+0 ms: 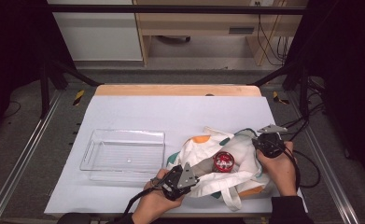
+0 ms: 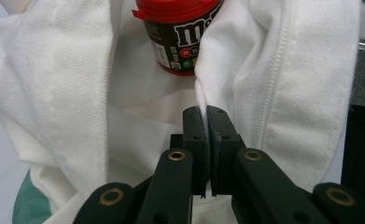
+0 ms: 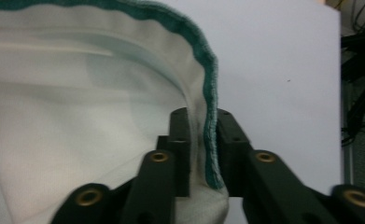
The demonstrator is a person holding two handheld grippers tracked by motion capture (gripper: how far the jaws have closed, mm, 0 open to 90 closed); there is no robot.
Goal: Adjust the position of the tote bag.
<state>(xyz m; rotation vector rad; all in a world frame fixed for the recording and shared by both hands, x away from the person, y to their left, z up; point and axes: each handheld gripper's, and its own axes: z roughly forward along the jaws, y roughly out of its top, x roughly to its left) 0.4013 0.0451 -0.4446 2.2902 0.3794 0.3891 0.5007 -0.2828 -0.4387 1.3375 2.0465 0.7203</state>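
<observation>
The left gripper (image 2: 206, 116) is clamped on the woven white cloth bag (image 1: 245, 161); at its 12 o'clock stands a red-lidded cylindrical candy jar (image 2: 180, 35). The right gripper (image 3: 203, 121) pinches the bag's teal-stitched hem (image 3: 209, 84).

My left gripper (image 2: 206, 116): jaws pinched together on fold of white bag cloth (image 2: 273, 93). M&M's tub (image 2: 180, 37), red lid, dark label, sits beyond my jaws, down in bag's opening, cloth walls on both sides. Green patch (image 2: 28, 205) on cloth, low left of jaws.
</observation>
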